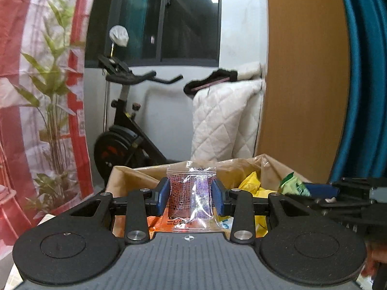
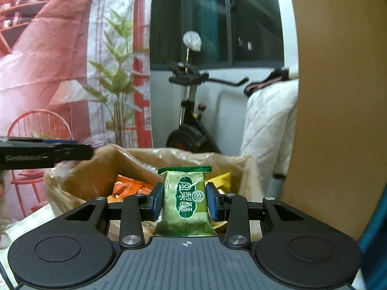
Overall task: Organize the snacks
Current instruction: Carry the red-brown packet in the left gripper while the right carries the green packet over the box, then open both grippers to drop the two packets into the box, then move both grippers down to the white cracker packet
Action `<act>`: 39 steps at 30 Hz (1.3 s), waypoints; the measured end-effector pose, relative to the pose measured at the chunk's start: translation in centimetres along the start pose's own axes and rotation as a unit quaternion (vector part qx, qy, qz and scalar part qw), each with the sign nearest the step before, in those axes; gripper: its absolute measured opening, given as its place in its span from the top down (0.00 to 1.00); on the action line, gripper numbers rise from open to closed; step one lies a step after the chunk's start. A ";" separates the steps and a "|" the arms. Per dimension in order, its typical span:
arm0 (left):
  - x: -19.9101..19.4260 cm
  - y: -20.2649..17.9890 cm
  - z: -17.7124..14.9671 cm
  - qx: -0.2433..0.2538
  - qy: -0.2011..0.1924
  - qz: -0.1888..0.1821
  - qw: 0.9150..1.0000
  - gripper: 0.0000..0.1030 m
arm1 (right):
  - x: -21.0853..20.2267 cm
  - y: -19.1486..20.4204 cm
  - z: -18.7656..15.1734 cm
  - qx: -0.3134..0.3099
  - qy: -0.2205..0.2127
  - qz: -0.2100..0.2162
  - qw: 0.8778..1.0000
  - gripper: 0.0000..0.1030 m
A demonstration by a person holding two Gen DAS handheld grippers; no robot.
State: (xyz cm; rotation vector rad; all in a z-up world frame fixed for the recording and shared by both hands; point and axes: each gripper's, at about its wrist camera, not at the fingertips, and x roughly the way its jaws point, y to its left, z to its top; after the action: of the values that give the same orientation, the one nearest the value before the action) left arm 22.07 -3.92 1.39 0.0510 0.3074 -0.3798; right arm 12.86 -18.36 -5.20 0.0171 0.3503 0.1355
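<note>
Your left tool [image 1: 191,197] is clamped on a clear snack packet [image 1: 191,193] with a red dotted print. The blue pads [image 1: 162,194] press both its side edges. The packet stands upright, long axis vertical, crimped seal at the top, lower edge hanging toward the tool body. It sits above the open brown bag [image 1: 135,176], not inside it.

Your right tool [image 2: 185,201] is gripping a green snack packet [image 2: 185,200], pads on its left and right sides. This one is upright too, long axis vertical, serrated seal up, printed face toward the camera with the characters running top to bottom. It is held over the same brown bag [image 2: 101,171].

Inside the bag: yellow packets [image 1: 251,183] on the right in the left view, orange packets [image 2: 128,188] on the left in the right view.

From the left view your right tool comes in from the right edge with the green packet [image 1: 293,184] sticking out leftward. From the right view your left tool [image 2: 46,154] shows at the left edge, side on.

Behind: exercise bike [image 1: 125,130], white quilted cover [image 1: 225,120], potted plant [image 1: 53,120].
</note>
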 end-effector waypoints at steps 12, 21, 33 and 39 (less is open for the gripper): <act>0.8 2.0 -1.4 -0.017 0.048 0.005 0.999 0.43 | -0.5 0.1 -0.8 0.013 0.005 -0.002 1.000 0.60; -5.8 3.7 -2.5 -0.026 0.042 -0.044 0.998 0.41 | -5.8 -0.9 -2.4 0.008 -0.020 0.024 0.999 0.56; -5.9 2.8 -10.9 -0.064 0.143 -0.075 0.985 0.41 | -7.7 -2.2 -9.8 0.004 0.073 0.027 0.997 0.55; -2.2 1.3 -13.8 -0.057 0.180 -0.090 0.978 0.41 | -2.9 -2.7 -14.2 0.010 0.177 0.049 0.983 0.55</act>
State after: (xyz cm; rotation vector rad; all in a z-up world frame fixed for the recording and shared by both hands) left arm 16.65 -0.44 -11.11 -0.0210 0.6941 -0.5325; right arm 5.61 -21.54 -17.66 0.0308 0.7070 0.2343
